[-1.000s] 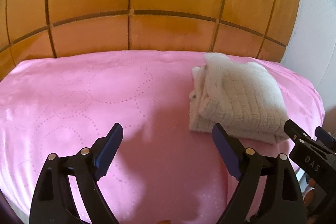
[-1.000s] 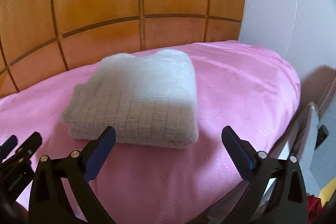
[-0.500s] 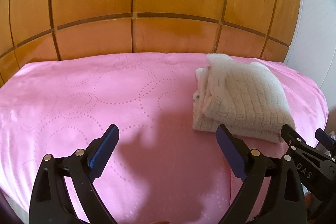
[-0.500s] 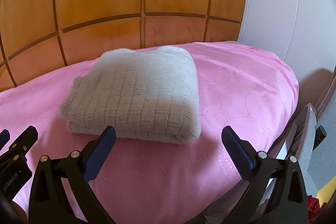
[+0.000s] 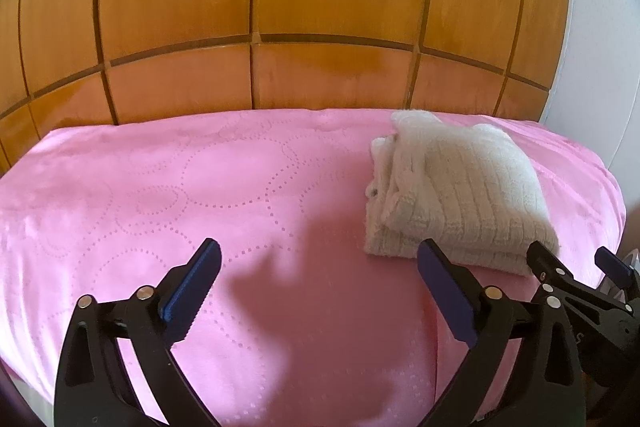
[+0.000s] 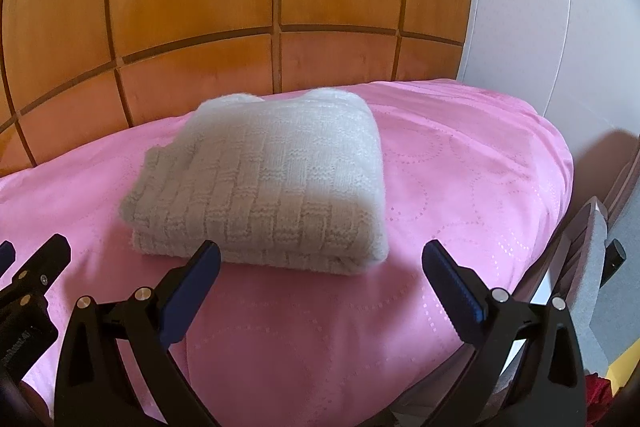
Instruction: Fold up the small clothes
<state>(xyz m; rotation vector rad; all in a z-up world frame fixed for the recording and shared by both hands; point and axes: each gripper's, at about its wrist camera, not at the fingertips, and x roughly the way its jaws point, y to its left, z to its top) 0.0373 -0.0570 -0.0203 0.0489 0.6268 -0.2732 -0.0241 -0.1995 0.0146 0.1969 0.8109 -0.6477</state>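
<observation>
a folded cream knit garment lies on the pink bedspread, centre of the right wrist frame. left hand-held gripper has just been opening, nothing between; right hand-held gripper spread wide, empty.

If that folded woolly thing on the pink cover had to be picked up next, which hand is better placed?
Probably the right. The right gripper stands open with the folded knit straight ahead of it. The left gripper, whose jaws have just been opening with nothing between them, faces bare pink cover, the knit off to its side.
</observation>
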